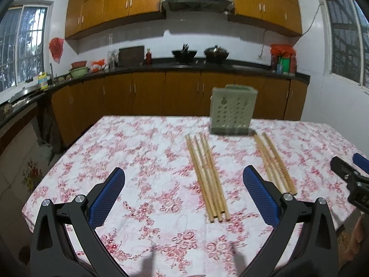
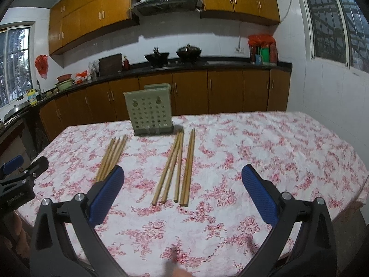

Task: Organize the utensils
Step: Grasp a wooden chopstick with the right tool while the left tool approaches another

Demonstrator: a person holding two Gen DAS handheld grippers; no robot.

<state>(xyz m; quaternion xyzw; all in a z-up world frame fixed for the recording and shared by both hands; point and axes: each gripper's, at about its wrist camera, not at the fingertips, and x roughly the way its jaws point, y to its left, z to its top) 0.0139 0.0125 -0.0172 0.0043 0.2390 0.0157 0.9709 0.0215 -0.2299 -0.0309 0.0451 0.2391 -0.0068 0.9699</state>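
A table with a white cloth printed in red flowers (image 1: 147, 152) stands in a kitchen with brown cabinets. Near its far edge a pale green chopstick holder (image 1: 233, 109) with rows of round holes in its front stands upright. In front of it lie two groups of wooden chopsticks, well apart from each other, all pointing roughly toward the holder. The left group (image 1: 207, 177) is a tight bundle lying side by side; in the right wrist view the same bundle (image 2: 113, 157) lies partly behind a blue pad. The right group (image 2: 176, 166) is looser: in the right wrist view a pair lies flat together on the right, and beside it more sticks cross or fan slightly at their near ends. In the left wrist view this group (image 1: 275, 161) is blurred. The left gripper (image 1: 183, 194) hangs above the table with its blue pads spread wide and nothing between them; the left bundle lies on the cloth below the gap, not touched. The right gripper (image 2: 182, 194) is likewise wide open and empty above the right group. Each gripper shows at the edge of the other's view.
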